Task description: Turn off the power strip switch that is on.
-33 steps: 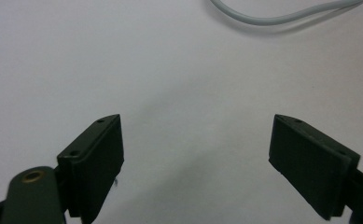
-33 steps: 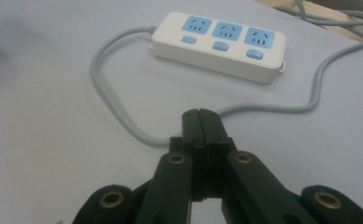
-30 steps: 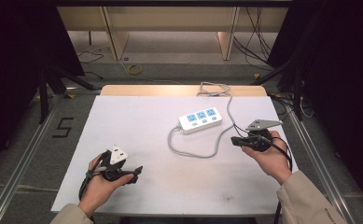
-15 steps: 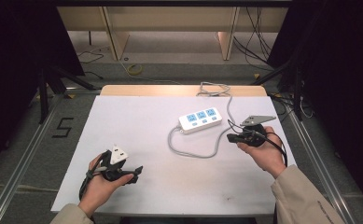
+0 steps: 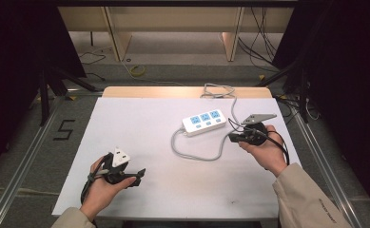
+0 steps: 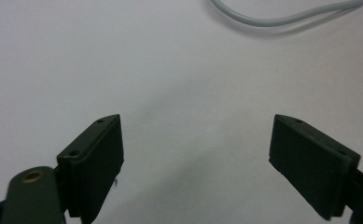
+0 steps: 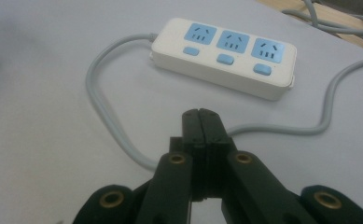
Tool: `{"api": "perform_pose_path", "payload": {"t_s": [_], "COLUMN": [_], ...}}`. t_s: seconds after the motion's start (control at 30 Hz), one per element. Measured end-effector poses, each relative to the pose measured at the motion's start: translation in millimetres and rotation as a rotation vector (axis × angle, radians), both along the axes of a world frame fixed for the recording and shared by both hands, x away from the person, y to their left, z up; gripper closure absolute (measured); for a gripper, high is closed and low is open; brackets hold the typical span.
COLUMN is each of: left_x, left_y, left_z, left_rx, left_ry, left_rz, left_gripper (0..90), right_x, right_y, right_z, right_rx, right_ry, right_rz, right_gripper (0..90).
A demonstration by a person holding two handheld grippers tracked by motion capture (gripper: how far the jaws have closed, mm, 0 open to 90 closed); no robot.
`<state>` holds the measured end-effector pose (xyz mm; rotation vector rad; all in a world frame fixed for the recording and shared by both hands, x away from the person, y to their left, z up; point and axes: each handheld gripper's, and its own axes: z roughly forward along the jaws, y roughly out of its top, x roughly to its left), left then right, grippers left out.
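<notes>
Power strip [image 5: 204, 123]: white plastic, three sockets, right of table [image 5: 140, 118] centre. Likely light, rigid, smooth; grey cord [image 7: 100, 112] limp. Grasp across narrow body.
Right gripper [image 7: 200, 116]: jaws together, empty, just beside strip.
Left gripper [image 6: 195, 154]: jaws apart, empty, well apart from strip.

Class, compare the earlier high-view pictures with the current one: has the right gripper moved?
Yes. The right gripper has shifted left, toward the power strip, which stays put; its fingers now lie nearer the strip's right end.
</notes>
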<state>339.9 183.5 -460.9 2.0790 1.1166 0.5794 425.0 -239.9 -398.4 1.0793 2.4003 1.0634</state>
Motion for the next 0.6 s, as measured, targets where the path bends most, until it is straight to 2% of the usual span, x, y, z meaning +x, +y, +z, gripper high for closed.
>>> {"api": "perform_pose_path", "payload": {"t_s": [0.6], "left_x": [0.3], "left_y": [-1.4], "left_z": [-0.8], "left_rx": [0.002], "left_ry": [0.003], "left_rz": [-0.004], "left_gripper": [17.6], "right_x": [10.8], "right_y": [9.4], "right_z": [1.1], "right_rx": [-0.023], "right_ry": [0.007], "right_rz": [0.011], "right_gripper": [90.0]}}
